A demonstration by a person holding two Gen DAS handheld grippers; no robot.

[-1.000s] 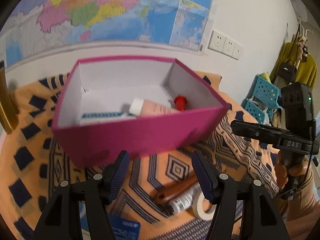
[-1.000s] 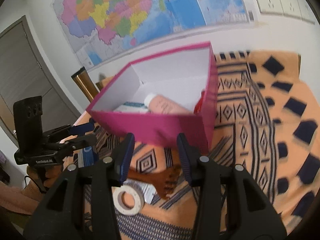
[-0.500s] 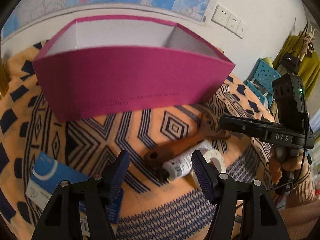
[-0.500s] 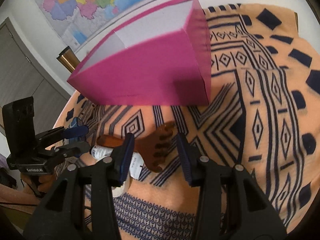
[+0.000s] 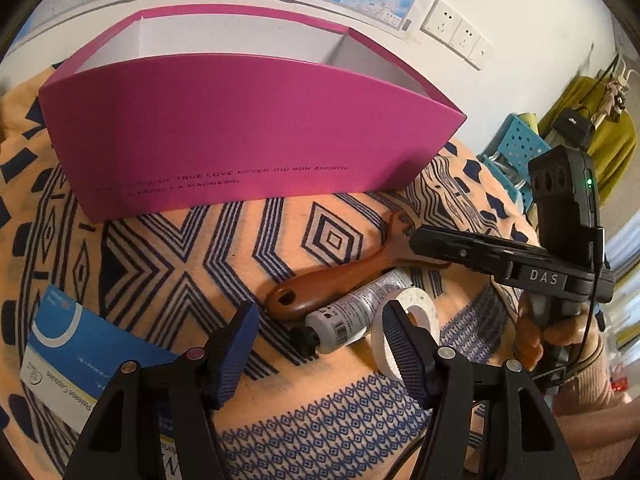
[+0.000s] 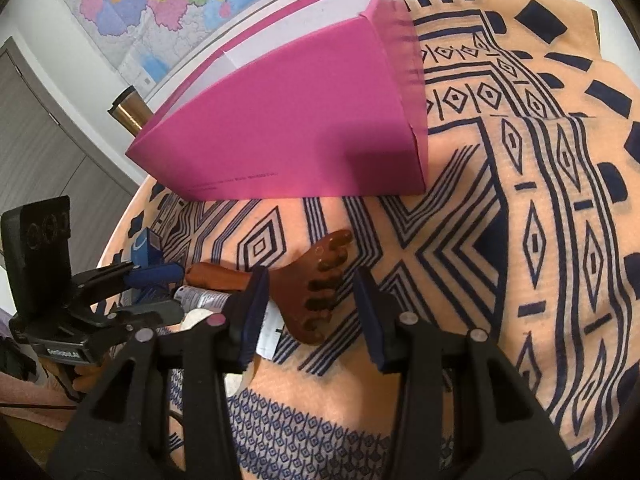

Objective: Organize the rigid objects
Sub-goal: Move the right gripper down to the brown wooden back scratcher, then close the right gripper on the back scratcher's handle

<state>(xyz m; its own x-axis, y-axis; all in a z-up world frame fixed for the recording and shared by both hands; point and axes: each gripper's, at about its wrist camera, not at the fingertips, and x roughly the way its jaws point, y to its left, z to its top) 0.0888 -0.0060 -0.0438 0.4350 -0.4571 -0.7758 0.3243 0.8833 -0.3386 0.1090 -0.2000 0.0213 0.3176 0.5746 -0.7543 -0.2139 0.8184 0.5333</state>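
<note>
Both tools are spread with nothing between their pads. Ahead of the left tool (image 5: 316, 350) lie a white tube (image 5: 356, 316), tape roll (image 5: 416, 320) and wooden comb (image 6: 312, 292); the right tool (image 6: 310, 312) hovers over the comb. Bare patterned cloth (image 6: 520, 240) separates them from the pink box (image 5: 240, 148) beyond.

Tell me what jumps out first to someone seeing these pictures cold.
The big magenta box dominates, standing open-topped at the far side of the orange patterned cloth. Nearer, a brown wooden comb, a white tube and a tape roll lie bunched together, with both open grippers, left gripper and right gripper, poised over them.
</note>
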